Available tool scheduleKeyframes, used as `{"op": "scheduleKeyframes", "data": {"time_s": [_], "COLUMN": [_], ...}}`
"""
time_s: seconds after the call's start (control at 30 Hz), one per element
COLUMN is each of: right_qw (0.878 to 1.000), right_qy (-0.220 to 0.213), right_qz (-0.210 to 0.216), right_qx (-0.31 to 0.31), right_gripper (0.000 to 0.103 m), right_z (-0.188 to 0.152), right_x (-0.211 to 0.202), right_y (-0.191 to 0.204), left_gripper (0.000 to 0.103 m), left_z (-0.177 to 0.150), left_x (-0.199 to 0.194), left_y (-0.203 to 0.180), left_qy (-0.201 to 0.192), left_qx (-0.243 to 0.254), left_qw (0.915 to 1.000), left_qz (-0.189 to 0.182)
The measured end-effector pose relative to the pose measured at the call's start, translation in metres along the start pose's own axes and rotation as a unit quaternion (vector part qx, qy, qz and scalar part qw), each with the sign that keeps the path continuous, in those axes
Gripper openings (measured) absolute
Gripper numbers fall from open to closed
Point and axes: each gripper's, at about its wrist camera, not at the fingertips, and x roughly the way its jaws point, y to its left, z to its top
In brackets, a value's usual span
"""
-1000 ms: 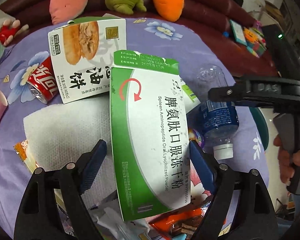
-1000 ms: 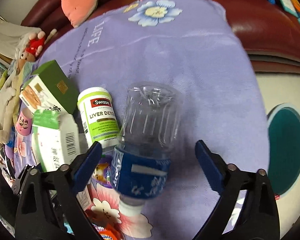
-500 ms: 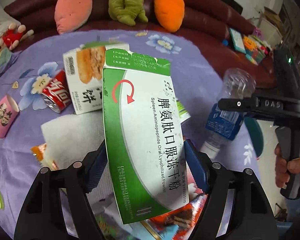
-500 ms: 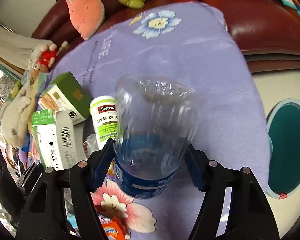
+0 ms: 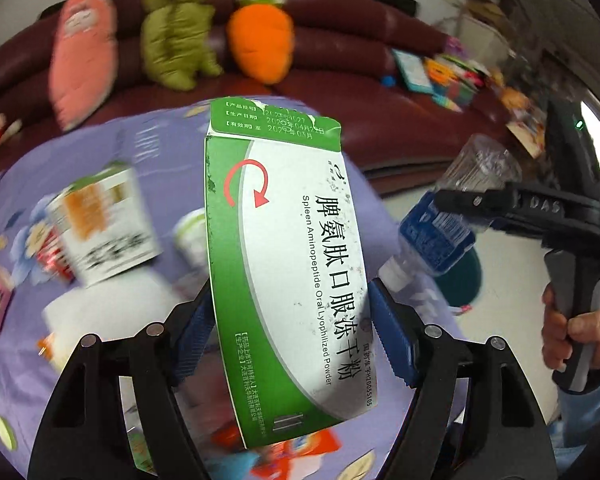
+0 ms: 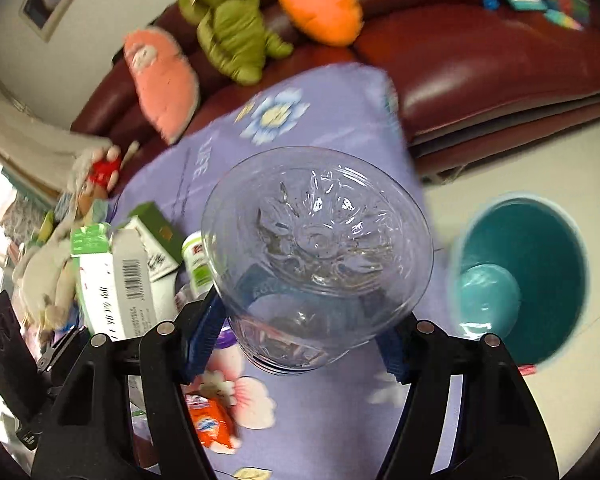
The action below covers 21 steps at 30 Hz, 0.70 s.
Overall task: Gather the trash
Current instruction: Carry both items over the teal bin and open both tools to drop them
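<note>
Above the table, left gripper (image 5: 290, 324) tilts down, jaws clamping medicine box (image 5: 288, 264).

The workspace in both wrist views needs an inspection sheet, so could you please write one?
Surface: purple flowered cloth.
Job's things: green-and-white medicine box; clear plastic bottle; teal bin on the floor.
Clutter: food box, red can, orange packet.
Grippers: left hand-held gripper shut on the medicine box; right hand-held gripper shut on the bottle.
Cables: nothing seen.
Surroundings: dark red sofa, plush toys.
</note>
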Motion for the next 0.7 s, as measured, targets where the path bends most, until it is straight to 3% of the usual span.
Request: {"op": "scheduleKeyframes", "data": {"time_s": [0.27, 0.5, 0.7], "right_qw": [0.991, 0.981, 0.977], "right_qy": [-0.074, -0.072, -0.066], "right_qz": [-0.084, -0.121, -0.134], "right_qx": [0.068, 0.132, 0.155], "right_gripper": [0.064, 0.064, 0.064], "right_z": [-0.005, -0.021, -0.020], "right_x": [-0.070, -0.079, -0.075], "right_y": [-0.102, -0.182, -0.218], "left_gripper": [0.075, 0.075, 0.076], "left_z": [0.035, 0.049, 0.052], "left_x": [0.072, 0.142, 0.188], "left_y": [-0.091, -0.160, -0.197], "left_qy": [0.045, 0.094, 0.126], "left_qx": [0.070, 0.109, 0.133], "left_qw": [0.9947, 0.9865, 0.9795], "left_qz": [-0.060, -0.079, -0.084]}}
